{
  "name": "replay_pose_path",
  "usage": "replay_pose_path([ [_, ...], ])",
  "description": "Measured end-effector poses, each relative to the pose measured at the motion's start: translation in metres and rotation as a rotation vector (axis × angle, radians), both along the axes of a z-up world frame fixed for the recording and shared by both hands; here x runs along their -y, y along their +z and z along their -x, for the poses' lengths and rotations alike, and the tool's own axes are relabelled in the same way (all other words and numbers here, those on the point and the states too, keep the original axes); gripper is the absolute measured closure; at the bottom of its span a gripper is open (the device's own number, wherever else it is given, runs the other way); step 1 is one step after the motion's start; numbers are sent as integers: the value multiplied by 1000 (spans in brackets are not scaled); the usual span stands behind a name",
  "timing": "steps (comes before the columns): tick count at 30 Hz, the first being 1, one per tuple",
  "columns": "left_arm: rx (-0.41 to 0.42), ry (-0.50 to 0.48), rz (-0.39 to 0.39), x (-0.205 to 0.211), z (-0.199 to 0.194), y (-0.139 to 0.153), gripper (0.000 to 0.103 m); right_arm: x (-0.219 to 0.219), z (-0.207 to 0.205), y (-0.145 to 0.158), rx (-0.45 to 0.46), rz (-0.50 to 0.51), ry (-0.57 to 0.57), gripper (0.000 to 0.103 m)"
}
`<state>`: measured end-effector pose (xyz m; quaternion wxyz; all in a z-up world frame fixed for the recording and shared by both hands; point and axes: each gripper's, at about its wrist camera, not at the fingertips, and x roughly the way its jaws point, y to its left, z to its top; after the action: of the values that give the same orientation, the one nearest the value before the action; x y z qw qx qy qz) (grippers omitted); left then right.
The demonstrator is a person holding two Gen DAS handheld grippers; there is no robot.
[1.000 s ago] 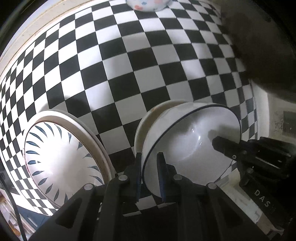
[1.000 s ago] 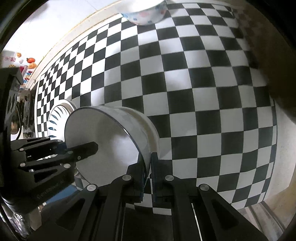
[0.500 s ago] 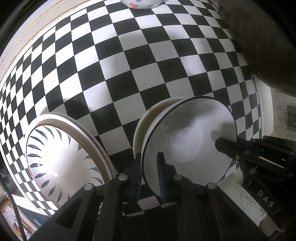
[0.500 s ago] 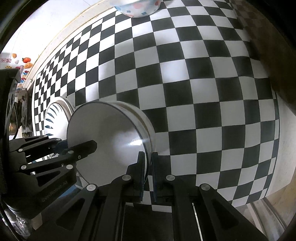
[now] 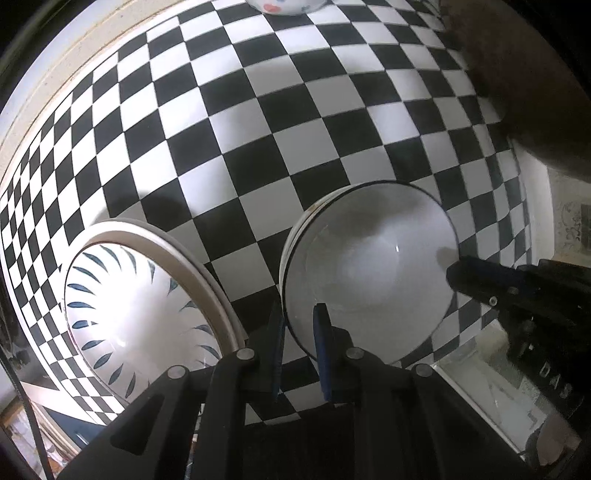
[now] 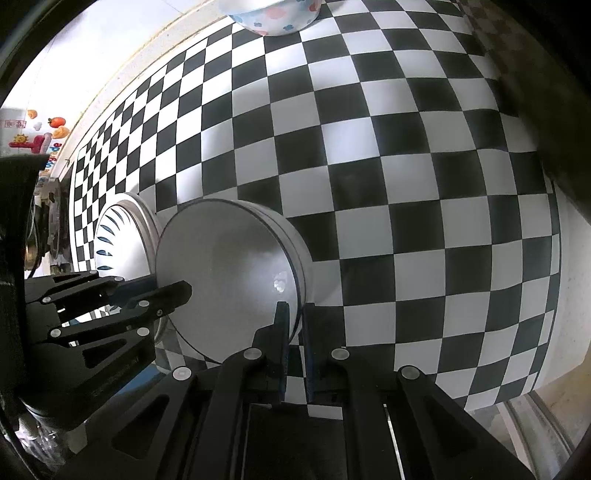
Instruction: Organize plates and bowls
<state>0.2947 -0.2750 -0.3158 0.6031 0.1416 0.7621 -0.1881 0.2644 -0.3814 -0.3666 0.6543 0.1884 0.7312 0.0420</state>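
The floral bowl [image 6: 273, 16] is cut off by the top edge; wall stickers [image 6: 33, 136] are too small to read.

A: The white bowl [image 5: 369, 273] looks like glossy glazed ceramic, and so does the patterned plate [image 5: 122, 310].
B: The checkered tablecloth [image 6: 406, 184] seems smooth; the gripper fingers [image 6: 280, 332] are matt black plastic.

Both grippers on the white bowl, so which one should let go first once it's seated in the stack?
Probably left. Both grippers are shut on the white bowl's rim, left gripper beside the striped plate, right gripper on the open tablecloth side. Releasing left first clears that tighter side; right can steady the bowl.
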Motion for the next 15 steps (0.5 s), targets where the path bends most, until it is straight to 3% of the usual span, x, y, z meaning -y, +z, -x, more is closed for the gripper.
replay_pose_path([
  [6,148,74,59,-8,-35,50,89,20,-21,44,81,20,-24,92],
  [8,197,118,99,-8,-58,65,88,26,-38,59,117,24,-24,72],
  [10,231,156,122,-6,-89,73,87,33,-64,73,156,32,-28,57],
  [15,276,239,144,5,-169,66,86,51,-141,84,220,68,-61,56],
])
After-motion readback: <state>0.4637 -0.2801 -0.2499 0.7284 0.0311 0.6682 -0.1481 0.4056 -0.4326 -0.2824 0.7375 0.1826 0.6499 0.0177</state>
